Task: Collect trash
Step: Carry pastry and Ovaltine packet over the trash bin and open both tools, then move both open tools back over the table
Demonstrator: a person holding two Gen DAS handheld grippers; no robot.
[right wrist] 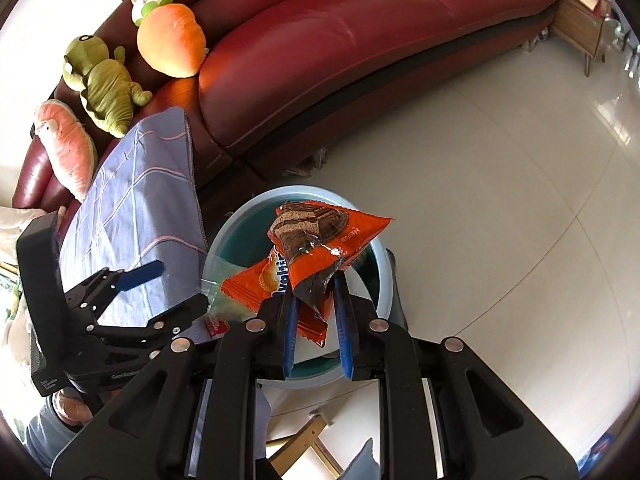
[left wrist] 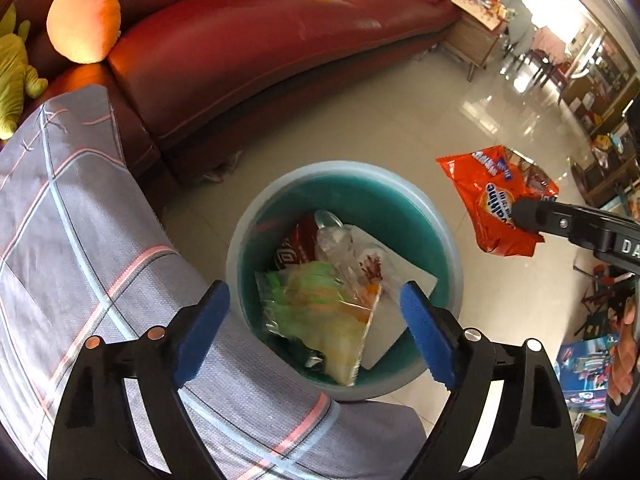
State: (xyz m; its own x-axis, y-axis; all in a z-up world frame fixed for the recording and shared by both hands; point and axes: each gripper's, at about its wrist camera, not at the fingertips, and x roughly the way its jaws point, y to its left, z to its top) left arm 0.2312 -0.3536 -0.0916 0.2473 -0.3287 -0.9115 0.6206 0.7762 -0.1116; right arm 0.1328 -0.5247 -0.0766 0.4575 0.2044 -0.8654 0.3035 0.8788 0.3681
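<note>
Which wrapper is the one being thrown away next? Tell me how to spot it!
Find the dark red sofa, then the round teal bin on the floor in front of it. Beside the bin's rim hangs an orange snack wrapper, pinched in the right gripper. It is the only wrapper outside the bin; the clear and greenish ones already lie inside.

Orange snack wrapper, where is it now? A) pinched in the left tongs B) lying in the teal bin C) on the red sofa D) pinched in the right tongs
D: the right tongs are clamped on the orange snack wrapper above the round teal plastic bin, while the left tongs stand open and empty.
</note>
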